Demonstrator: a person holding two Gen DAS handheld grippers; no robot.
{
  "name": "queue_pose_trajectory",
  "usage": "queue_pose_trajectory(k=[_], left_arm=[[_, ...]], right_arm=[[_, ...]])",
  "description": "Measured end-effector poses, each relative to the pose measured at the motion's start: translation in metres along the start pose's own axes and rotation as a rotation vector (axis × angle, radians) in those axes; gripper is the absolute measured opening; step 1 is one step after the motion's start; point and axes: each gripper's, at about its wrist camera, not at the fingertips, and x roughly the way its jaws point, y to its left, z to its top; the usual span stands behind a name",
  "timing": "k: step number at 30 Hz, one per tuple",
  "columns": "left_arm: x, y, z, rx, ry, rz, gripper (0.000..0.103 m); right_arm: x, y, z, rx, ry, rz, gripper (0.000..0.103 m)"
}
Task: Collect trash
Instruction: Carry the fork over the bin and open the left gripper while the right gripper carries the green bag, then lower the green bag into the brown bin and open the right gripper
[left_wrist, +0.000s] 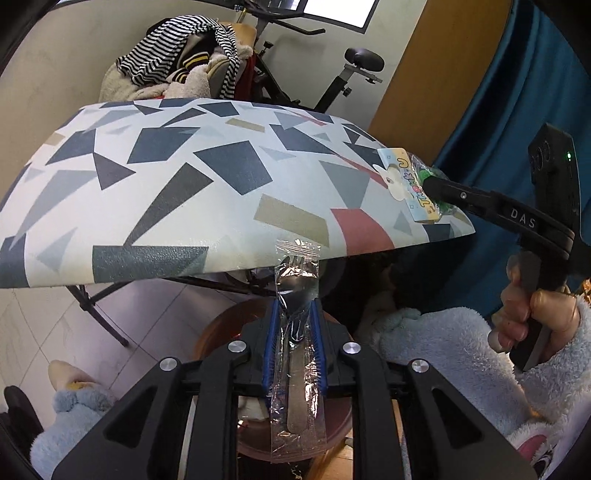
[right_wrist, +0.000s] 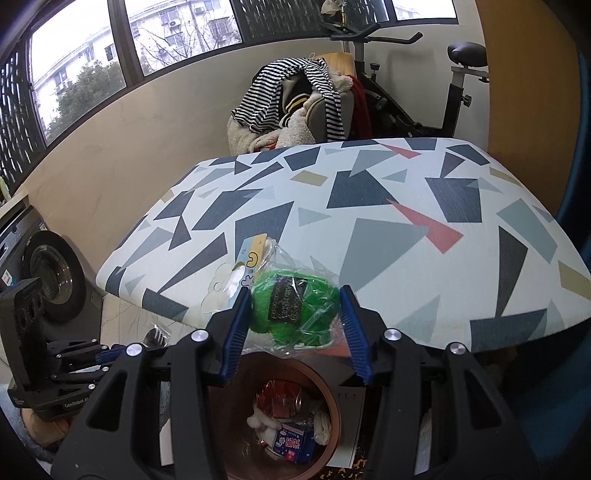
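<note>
While the left-wrist view is read first, the left tongs (left_wrist: 294, 325) are seen clenched on a cutlery pack (left_wrist: 297, 354), held off the table (left_wrist: 110, 206) edge above the bin (left_wrist: 295, 424). Only thin film and a stiff handle are gripped; judged light and slippery, best pinched mid-handle as now. The right tongs (left_wrist: 430, 190) are seen at the table corner on a green bag (left_wrist: 424, 184), with a hand (left_wrist: 532, 321) on the grip.

From the right-wrist view, the right tongs (right_wrist: 293, 325) are closed on the green bag (right_wrist: 295, 310), which hangs at the table (right_wrist: 406, 229) edge over the bin (right_wrist: 288, 424). Soft, crinkly, light; a hold on the bulky middle is judged safest. The bin is already partly filled. The left tongs (right_wrist: 107, 354) are close by on the left; a clash over the bin is possible. Clothes (right_wrist: 295, 99) and an exercise bike (right_wrist: 424, 85) are well behind.
</note>
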Motion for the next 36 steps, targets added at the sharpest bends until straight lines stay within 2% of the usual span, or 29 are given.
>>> queue_pose_trajectory(k=[3,5,7,12,15,20,31,36], left_arm=[[-0.002,-0.002,-0.002,-0.003,-0.008,-0.025,0.052],[-0.004,-0.005,-0.001,0.006,-0.017,-0.023,0.058],[-0.008,-0.007,0.001,0.013,-0.029,-0.001,0.069],[-0.026,-0.007,0.008,0.021,-0.097,0.097,0.093],[-0.037,-0.005,0.013,0.026,-0.127,0.154,0.097],[-0.049,0.002,0.018,0.023,-0.161,0.219,0.097],[-0.062,0.024,0.021,-0.034,-0.167,0.316,0.097],[-0.064,0.030,0.020,-0.055,-0.167,0.329,0.097]], right_arm=[[-0.006,0.001,-0.006,0.001,0.000,-0.001,0.050],[-0.006,-0.001,-0.008,-0.001,0.002,-0.002,0.050],[-0.008,-0.002,-0.011,-0.001,0.005,-0.002,0.050],[-0.011,-0.001,-0.018,-0.003,0.014,-0.004,0.050],[-0.011,0.001,-0.026,-0.004,0.033,-0.005,0.050],[-0.009,0.005,-0.030,-0.014,0.065,-0.008,0.050],[0.010,0.020,-0.049,-0.050,0.157,0.001,0.050],[0.018,0.026,-0.055,-0.062,0.183,0.011,0.050]])
